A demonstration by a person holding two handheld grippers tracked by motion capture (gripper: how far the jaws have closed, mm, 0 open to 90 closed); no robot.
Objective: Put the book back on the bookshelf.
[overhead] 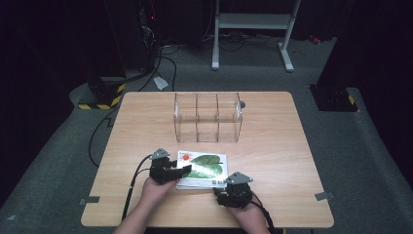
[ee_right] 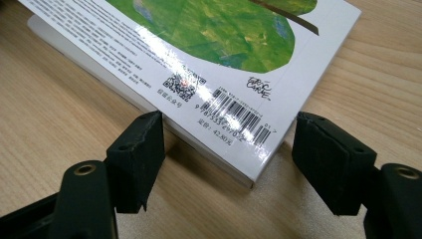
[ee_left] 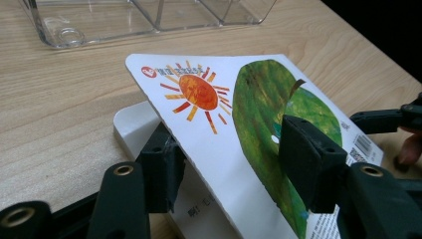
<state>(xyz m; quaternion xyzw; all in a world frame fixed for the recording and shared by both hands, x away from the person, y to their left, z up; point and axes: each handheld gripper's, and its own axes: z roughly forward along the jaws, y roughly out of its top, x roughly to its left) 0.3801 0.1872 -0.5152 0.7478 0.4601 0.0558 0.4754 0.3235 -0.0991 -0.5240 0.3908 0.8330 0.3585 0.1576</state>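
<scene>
My left gripper (ee_left: 224, 164), nearest the lens, has one jaw under and one jaw over the lifted cover (ee_left: 209, 114) of the picture book (overhead: 202, 169); whether the pads pinch the cover I cannot tell. My right gripper (ee_right: 226, 164) stands open astride the barcode corner of the book, which lies on the table (overhead: 146, 122) in front of the clear organizer (overhead: 208, 117). I judge the step to be opening the book; next, I raise the cover while steadying that corner

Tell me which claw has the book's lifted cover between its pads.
The left claw: its pads straddle the book's raised cover. The right claw only brackets the barcode corner, pads apart from it.
</scene>
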